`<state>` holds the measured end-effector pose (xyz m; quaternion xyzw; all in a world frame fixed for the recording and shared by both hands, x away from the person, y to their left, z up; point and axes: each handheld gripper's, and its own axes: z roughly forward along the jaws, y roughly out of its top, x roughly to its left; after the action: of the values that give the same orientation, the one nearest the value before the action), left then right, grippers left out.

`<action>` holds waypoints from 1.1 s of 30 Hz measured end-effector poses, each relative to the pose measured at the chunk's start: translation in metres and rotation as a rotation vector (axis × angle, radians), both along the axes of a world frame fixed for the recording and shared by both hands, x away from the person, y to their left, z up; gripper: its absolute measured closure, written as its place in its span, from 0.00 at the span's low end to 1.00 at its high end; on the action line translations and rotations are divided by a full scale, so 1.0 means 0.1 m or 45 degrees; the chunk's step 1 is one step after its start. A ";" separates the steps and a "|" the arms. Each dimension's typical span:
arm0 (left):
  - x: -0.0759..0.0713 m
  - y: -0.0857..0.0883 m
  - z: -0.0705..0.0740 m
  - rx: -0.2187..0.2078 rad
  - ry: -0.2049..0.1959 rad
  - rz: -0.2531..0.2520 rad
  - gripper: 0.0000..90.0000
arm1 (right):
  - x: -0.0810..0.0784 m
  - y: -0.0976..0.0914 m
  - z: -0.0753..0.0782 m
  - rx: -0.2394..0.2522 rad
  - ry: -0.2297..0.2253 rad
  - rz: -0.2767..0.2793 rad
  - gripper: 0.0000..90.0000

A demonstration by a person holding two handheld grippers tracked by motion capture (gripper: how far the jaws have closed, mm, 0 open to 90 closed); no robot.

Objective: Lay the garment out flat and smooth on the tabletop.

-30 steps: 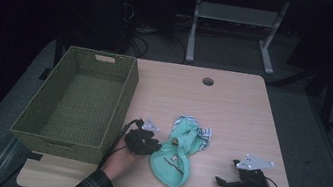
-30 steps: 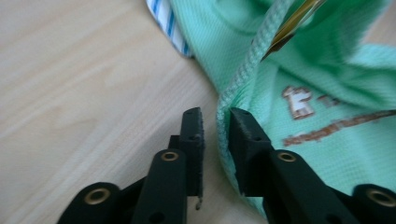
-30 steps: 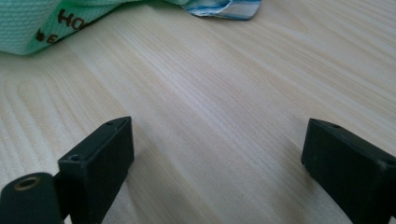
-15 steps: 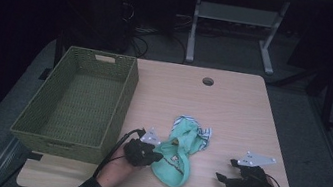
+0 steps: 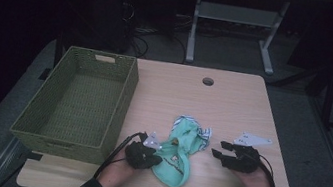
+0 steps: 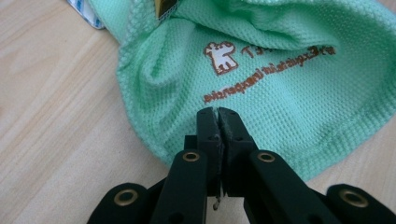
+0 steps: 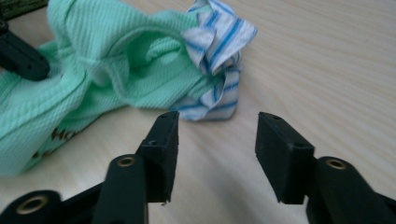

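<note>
The wooden counter (image 5: pixel 233 109) holds a big green woven basket (image 5: pixel 79 102), which sits off to the side of the left gripper (image 5: pixel 156 159), away from the other gripper. A mint green shirt (image 5: pixel 178 151) with a blue striped part lies crumpled between the two grippers, and the left gripper's jaws are pinched tight together on its near edge, just below the brown print. The right gripper (image 5: pixel 219 150) is just beside the shirt's striped end, and its jaws have just been closing but have a gap with nothing in it.
</note>
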<state>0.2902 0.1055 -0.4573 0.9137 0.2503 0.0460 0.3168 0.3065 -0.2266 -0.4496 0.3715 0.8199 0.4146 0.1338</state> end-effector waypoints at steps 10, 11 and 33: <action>0.00 -0.02 0.01 0.027 -0.011 -0.014 1.00 | 0.25 0.10 0.00 0.032 0.045 -0.003 0.66; 0.01 -0.02 0.01 0.028 -0.007 -0.014 1.00 | 0.25 0.11 -0.01 0.033 0.050 -0.003 0.66; 0.03 -0.02 0.02 0.031 0.012 -0.018 1.00 | 0.51 0.27 -0.21 0.002 0.134 0.013 0.89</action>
<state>0.2927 0.1032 -0.4554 0.9194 0.2449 0.0424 0.3049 0.3575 -0.2000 -0.4707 0.3885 0.8274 0.3958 0.0882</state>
